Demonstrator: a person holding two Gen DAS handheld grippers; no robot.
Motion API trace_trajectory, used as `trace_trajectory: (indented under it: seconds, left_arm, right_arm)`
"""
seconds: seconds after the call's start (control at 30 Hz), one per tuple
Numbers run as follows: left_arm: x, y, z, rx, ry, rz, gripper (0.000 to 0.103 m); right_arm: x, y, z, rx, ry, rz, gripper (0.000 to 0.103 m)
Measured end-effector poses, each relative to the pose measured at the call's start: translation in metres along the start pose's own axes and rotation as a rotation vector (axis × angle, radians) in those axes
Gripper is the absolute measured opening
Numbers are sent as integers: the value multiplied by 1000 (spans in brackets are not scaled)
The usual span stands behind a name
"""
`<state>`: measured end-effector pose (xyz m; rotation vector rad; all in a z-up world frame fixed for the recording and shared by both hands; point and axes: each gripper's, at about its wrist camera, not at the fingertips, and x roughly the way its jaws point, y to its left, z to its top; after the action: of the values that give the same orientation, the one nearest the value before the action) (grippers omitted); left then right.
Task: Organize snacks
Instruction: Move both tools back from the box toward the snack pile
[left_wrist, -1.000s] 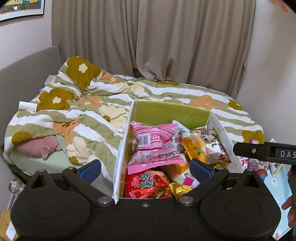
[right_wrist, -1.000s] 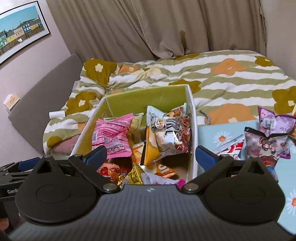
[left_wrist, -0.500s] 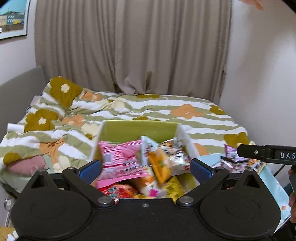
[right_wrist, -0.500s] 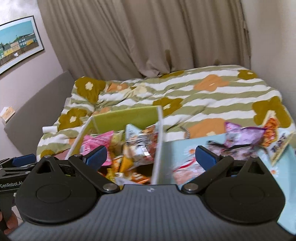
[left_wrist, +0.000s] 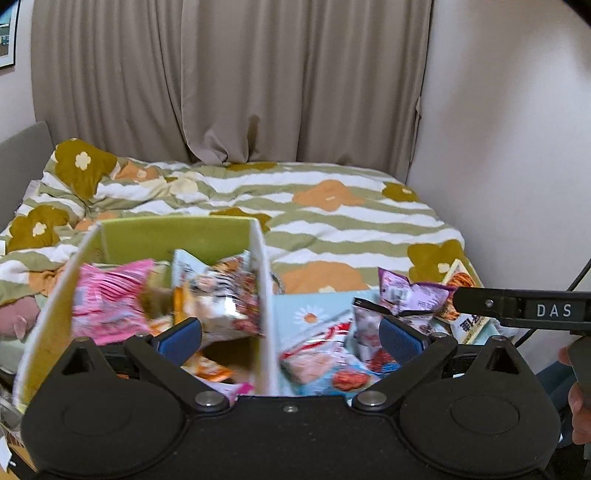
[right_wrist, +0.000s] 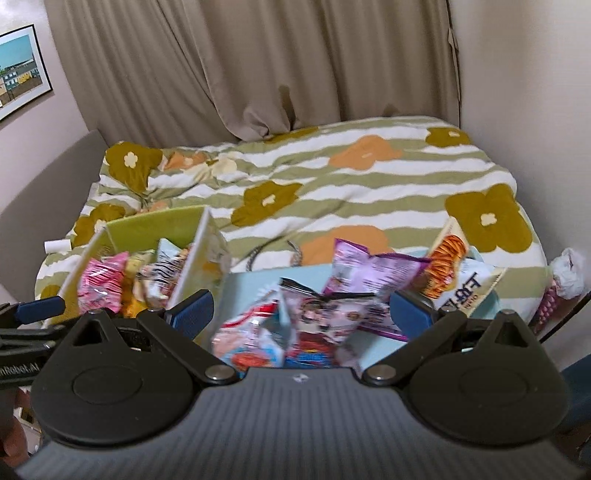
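A green-lined cardboard box holds several snack packs, with a pink pack on its left side. It also shows in the right wrist view. Loose snacks lie on a light blue daisy mat to the right of the box: a purple pack, a dark cartoon pack, a red-and-white pack and an orange-and-white pack. My left gripper is open and empty, straddling the box's right wall. My right gripper is open and empty above the loose snacks.
A bed with a green, white and orange flower quilt fills the space behind the box. Beige curtains hang at the back. A white wall stands on the right. A wrapped cone-shaped thing sits at the right edge.
Both grippers have swung to the right, away from the box and toward the loose snacks on the mat. Both stayed open and empty.
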<state>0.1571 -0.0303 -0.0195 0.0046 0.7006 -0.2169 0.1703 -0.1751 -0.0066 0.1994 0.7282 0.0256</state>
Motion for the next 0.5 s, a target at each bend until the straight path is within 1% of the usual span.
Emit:
trace_trajectory:
  seconds: [0.13, 0.3, 0.4, 0.43, 0.5]
  left_arm:
    - [24, -28, -3, -29, 41, 39, 103]
    - [54, -53, -6, -58, 89, 98, 103]
    - [77, -65, -10, -69, 129, 143, 98]
    - [85, -68, -12, -73, 146, 157, 95]
    - [98, -72, -15, -82, 172, 182, 93]
  right_arm:
    - [19, -27, 4, 16, 47, 35, 103]
    - [49, -53, 8, 24, 109, 84, 103]
    - [70, -65, 8, 25, 155, 121, 103]
    - [78, -68, 7, 27, 173, 133, 103]
    - [89, -73, 6, 31, 203, 154, 103]
